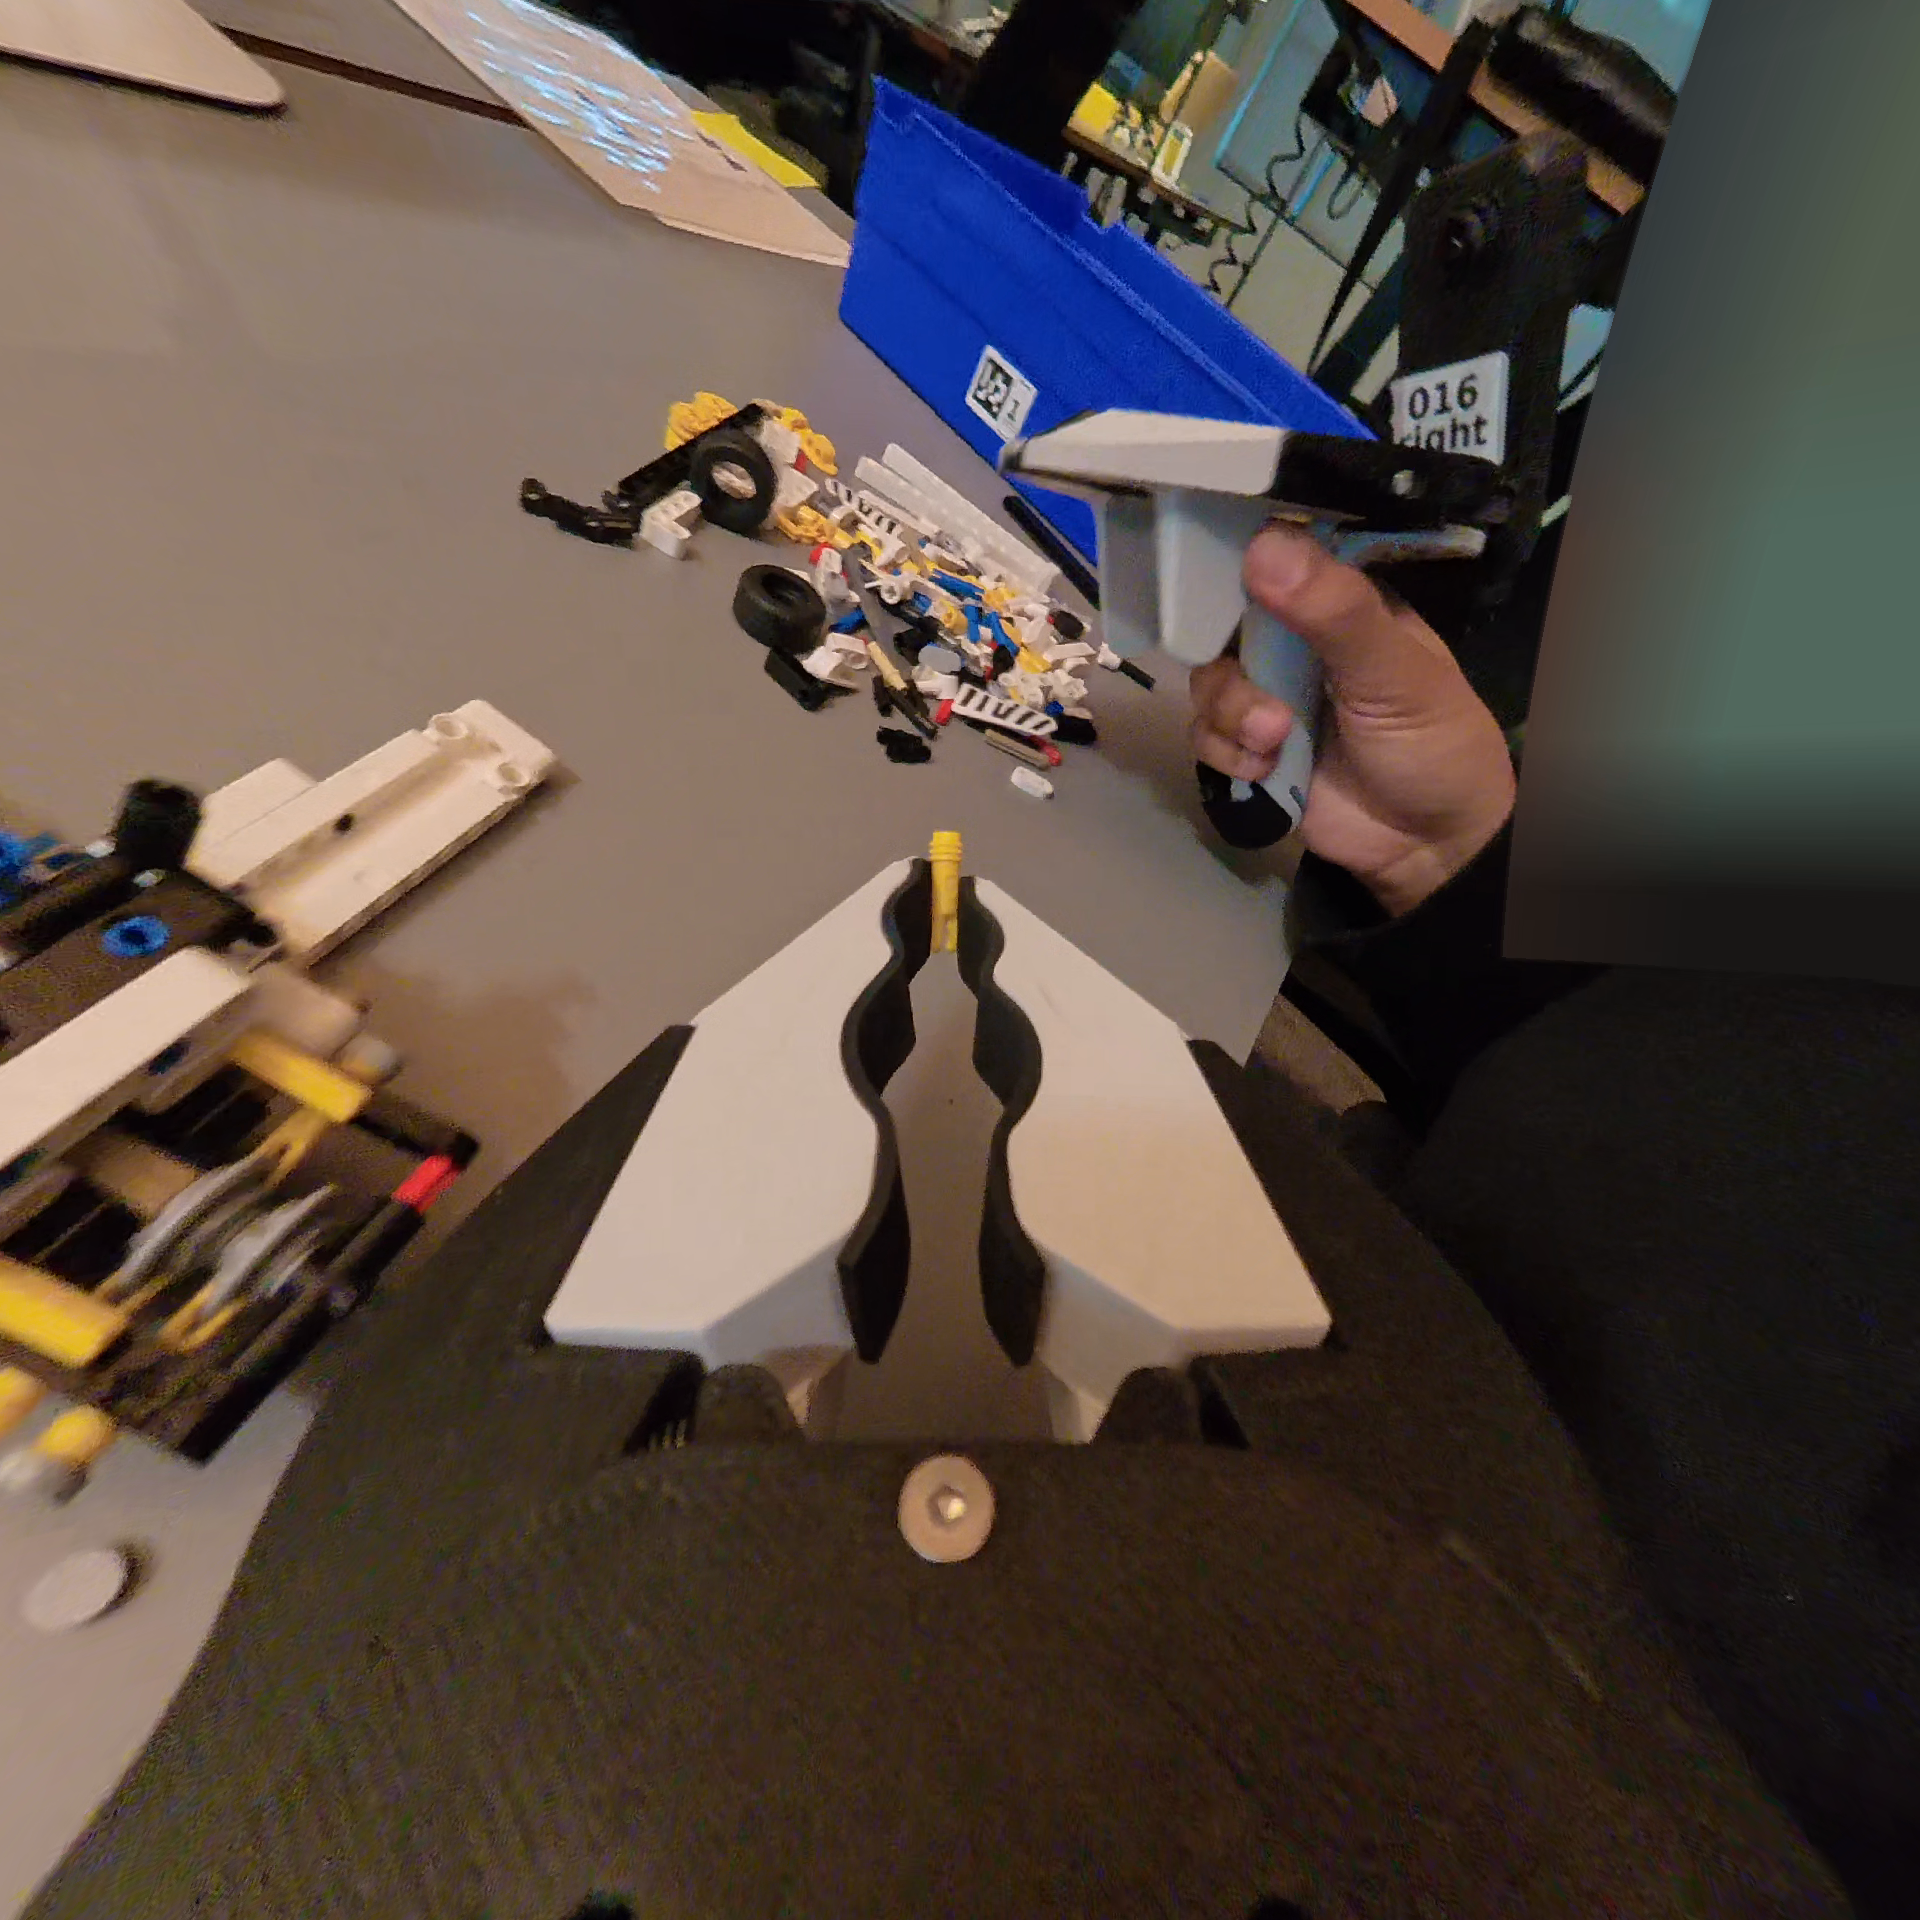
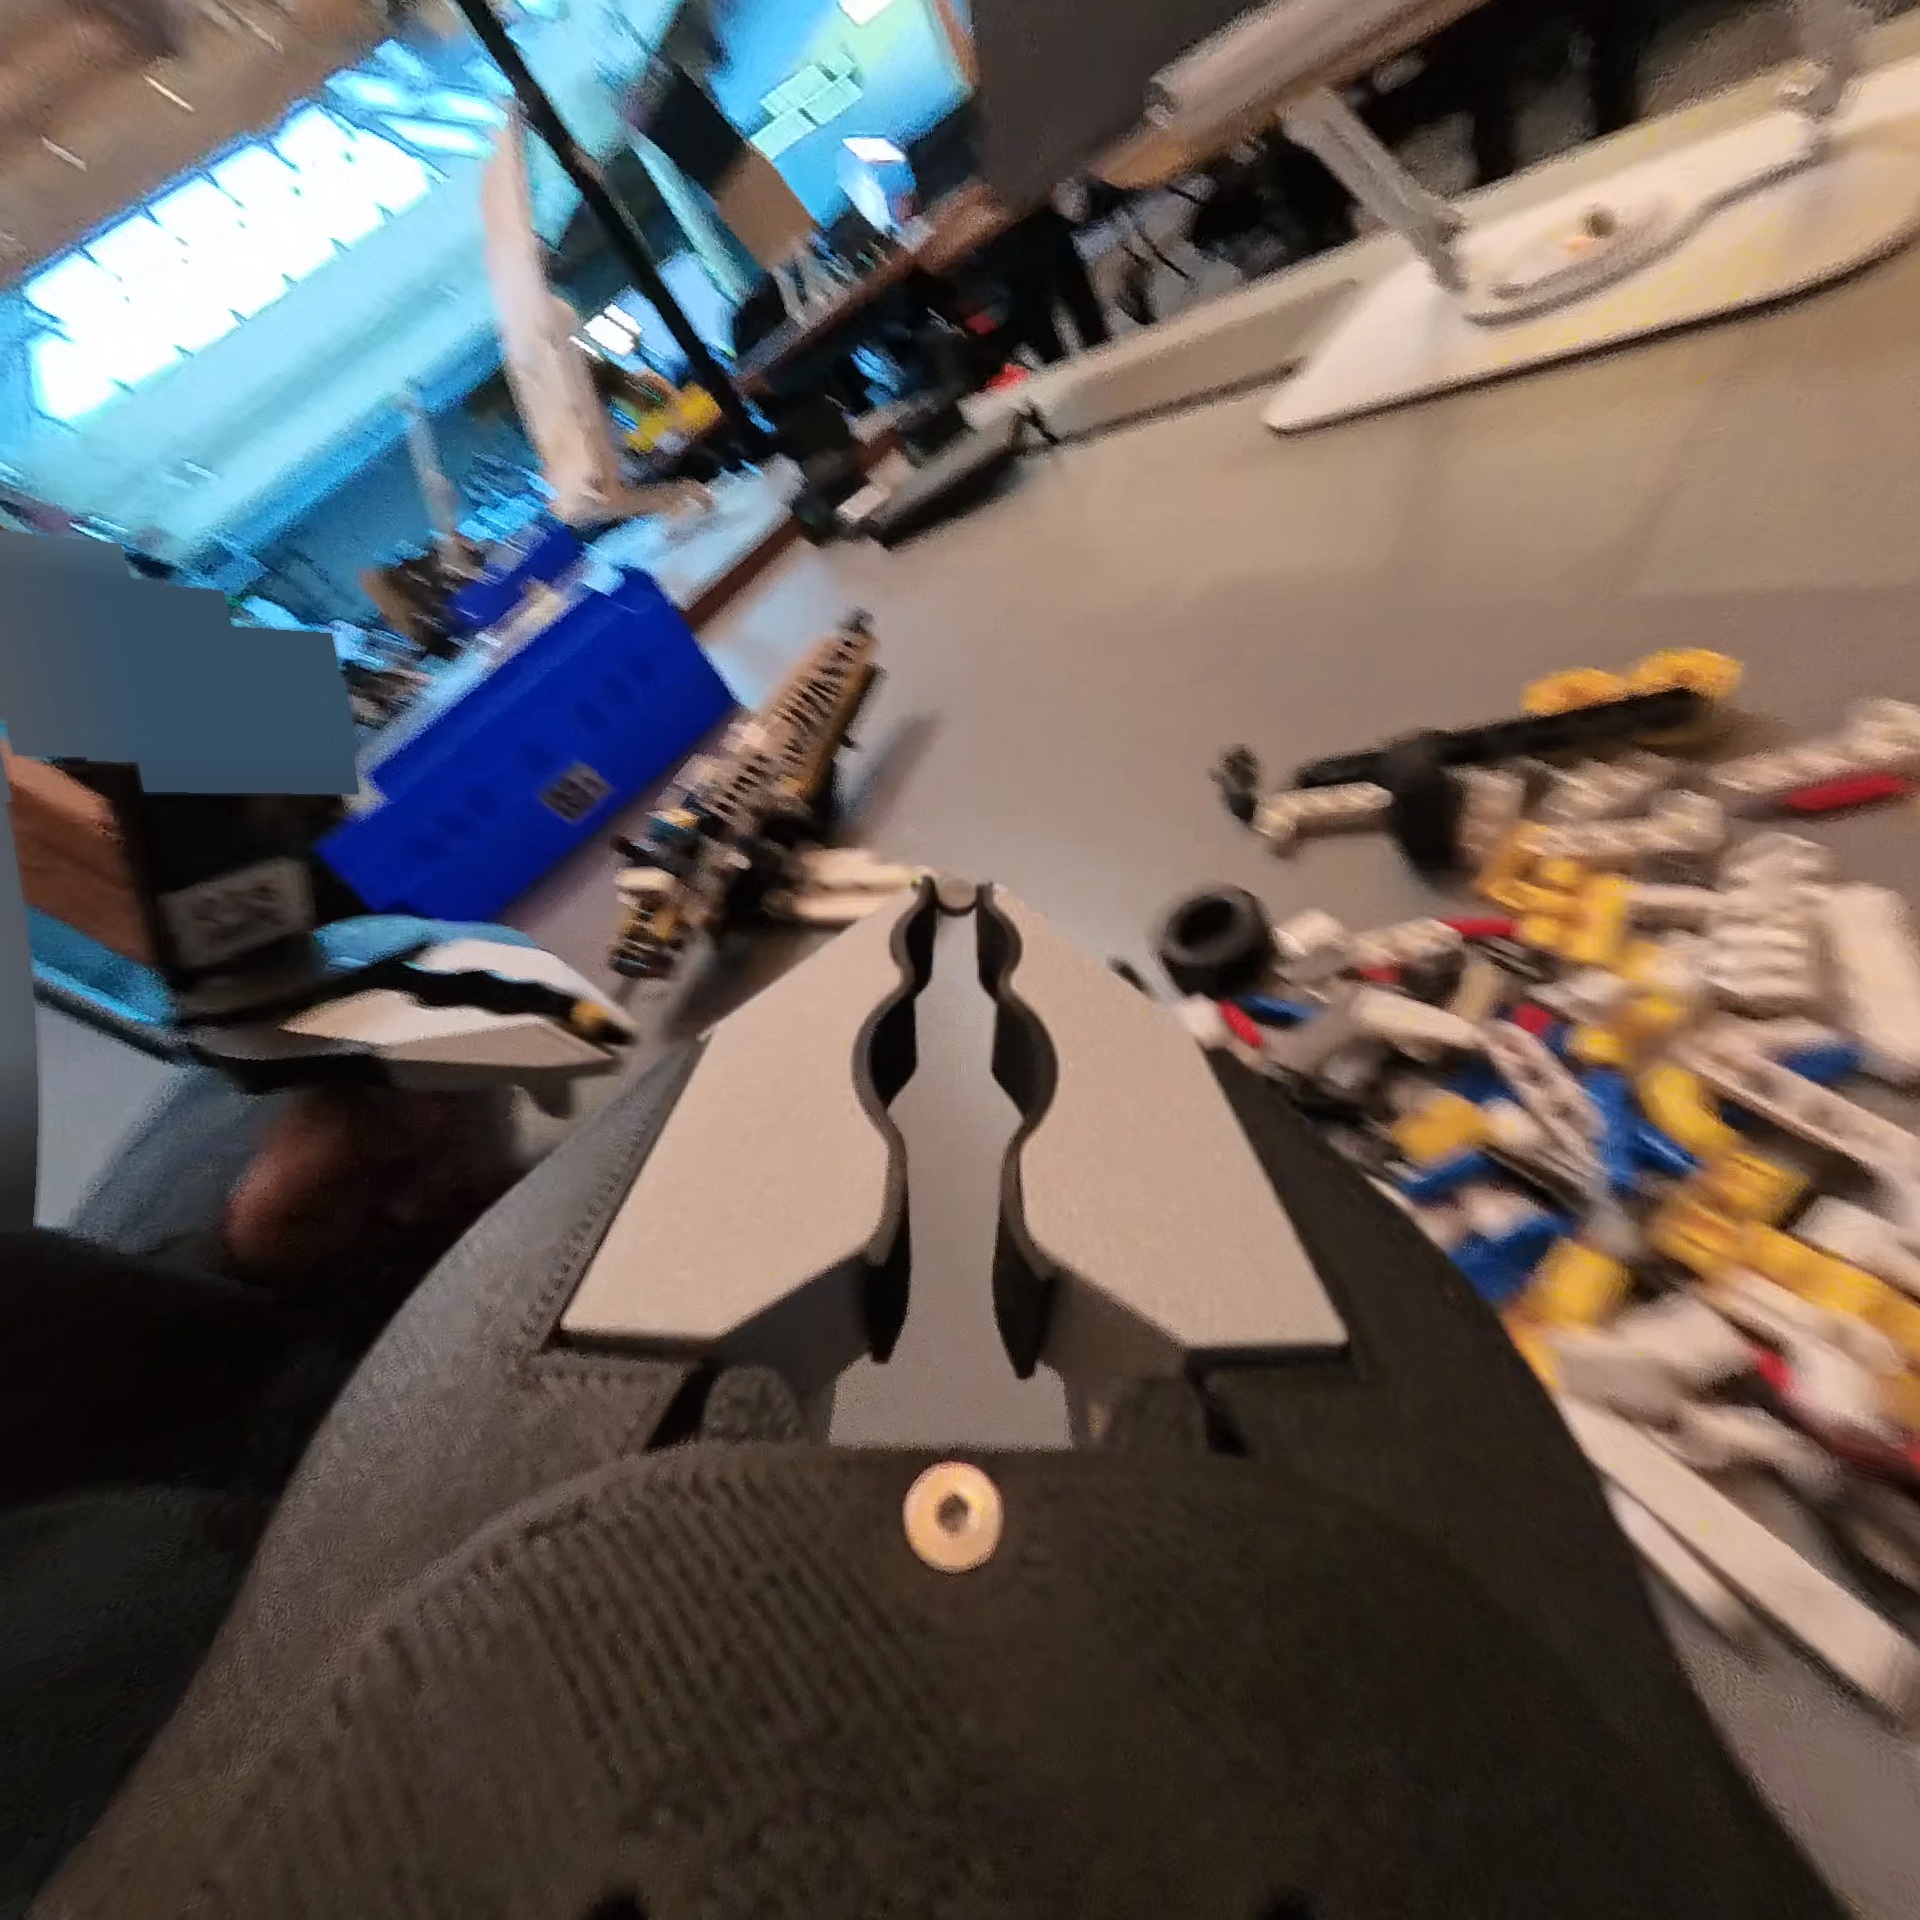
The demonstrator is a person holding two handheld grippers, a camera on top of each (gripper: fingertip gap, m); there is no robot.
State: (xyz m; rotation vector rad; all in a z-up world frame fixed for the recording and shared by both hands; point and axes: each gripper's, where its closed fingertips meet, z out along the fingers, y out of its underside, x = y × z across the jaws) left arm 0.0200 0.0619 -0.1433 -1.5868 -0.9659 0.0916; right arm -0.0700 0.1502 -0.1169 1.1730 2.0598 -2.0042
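Meanwhile, my left tongs pinch a yellow pin above the table, near the parts pile; my right tongs grip a small grey piece.

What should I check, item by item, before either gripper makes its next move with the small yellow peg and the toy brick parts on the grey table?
1. Left gripper clamped on the small yellow plastic peg: ok, both pads press it at the tips.
2. Peg sticking out past the fingertips: ok, its ribbed end shows.
3. Right gripper holding a part: a small grey round piece sits between its tips; firmness cannot tell, view blurred.
4. The two grippers apart: ok, clear gap between them.
5. Loose pile of white, yellow, blue and black brick parts clear of the left gripper: ok.
6. Partly built black and yellow model untouched by either gripper: ok.
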